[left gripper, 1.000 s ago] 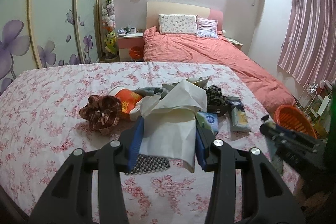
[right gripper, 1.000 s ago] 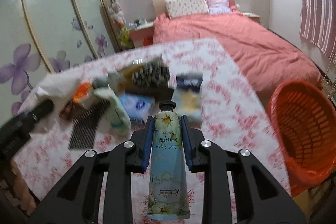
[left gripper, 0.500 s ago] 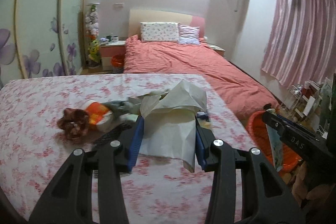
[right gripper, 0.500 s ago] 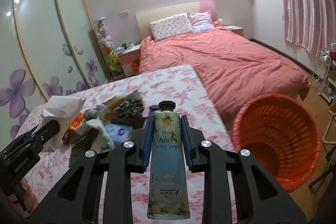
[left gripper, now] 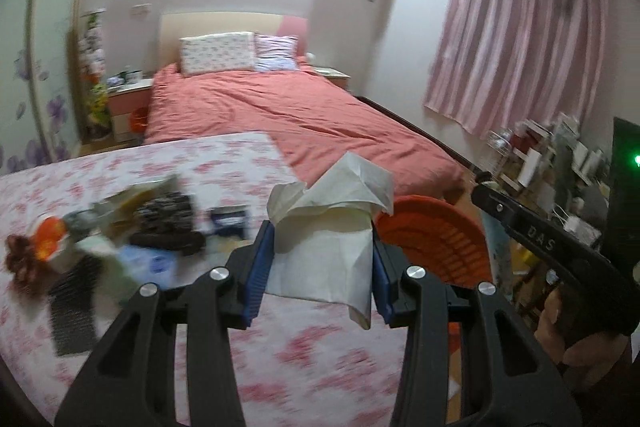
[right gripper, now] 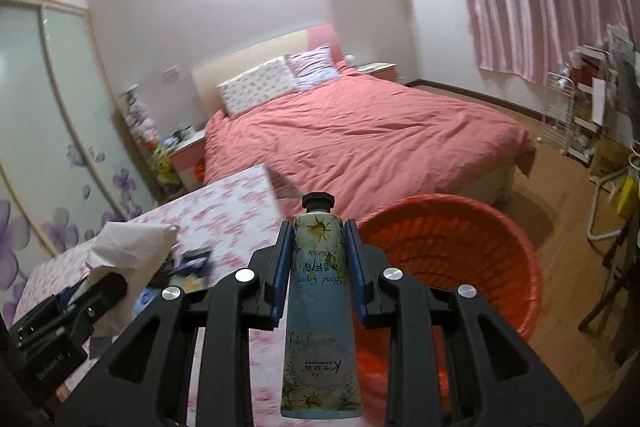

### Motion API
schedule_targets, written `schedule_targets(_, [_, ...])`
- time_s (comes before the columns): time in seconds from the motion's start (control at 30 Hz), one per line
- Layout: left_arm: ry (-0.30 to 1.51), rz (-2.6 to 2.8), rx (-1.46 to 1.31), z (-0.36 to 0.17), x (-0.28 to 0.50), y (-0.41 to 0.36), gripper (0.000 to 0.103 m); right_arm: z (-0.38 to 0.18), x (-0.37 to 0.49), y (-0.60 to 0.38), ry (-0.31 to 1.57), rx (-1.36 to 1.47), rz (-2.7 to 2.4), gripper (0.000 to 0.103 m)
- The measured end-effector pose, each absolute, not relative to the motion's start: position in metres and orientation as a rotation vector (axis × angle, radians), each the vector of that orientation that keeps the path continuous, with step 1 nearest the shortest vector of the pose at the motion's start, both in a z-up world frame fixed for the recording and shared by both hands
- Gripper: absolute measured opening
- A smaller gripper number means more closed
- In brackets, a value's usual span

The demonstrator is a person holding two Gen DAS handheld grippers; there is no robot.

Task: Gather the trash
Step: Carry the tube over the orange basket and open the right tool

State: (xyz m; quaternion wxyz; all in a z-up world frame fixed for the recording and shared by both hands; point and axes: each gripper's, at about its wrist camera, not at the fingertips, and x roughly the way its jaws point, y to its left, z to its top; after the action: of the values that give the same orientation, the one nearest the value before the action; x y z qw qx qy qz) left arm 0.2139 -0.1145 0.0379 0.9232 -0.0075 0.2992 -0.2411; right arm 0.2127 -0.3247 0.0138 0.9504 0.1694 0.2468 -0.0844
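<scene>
Crumpled paper sits clamped in the left tongs; the hand-cream tube clamped in the right tongs.

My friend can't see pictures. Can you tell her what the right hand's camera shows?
The right gripper is clamped on a flowery hand cream tube, cap pointing away. Just beyond sits an orange basket on the floor, with a pink bed behind.

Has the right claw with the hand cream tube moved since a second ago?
Yes. The right claw, shut on the hand cream tube, has swung from over the floral table toward the orange basket.
</scene>
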Motion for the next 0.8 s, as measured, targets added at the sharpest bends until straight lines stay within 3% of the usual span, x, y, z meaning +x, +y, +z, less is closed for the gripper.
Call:
schedule_targets(0.3, [0.663, -0.643, 0.056, 0.013, 0.231, -0.216, 0.045, -0.011, 0.22, -0.392, 0.509, 0.458, -0.243, 0.026])
schedule_targets(0.43, [0.709, -0.644, 0.087, -0.007, 0.244, -0.245, 0.058, -0.017, 0.226, -0.407, 0.503, 0.48, -0.26, 0.028])
schedule_targets(0.47, [0.721, -0.636, 0.093, -0.012, 0.247, -0.247, 0.063, -0.02, 0.228, -0.411, 0.511, 0.496, -0.26, 0.03])
schedule_targets(0.57, [0.755, -0.609, 0.095, -0.023, 0.252, -0.245, 0.067, -0.027, 0.227, -0.417, 0.522, 0.518, -0.257, 0.043])
schedule_targets(0.8, [0.754, -0.52, 0.11, -0.024, 0.252, -0.203, 0.073, -0.025, 0.221, -0.398, 0.54, 0.468, -0.266, 0.048])
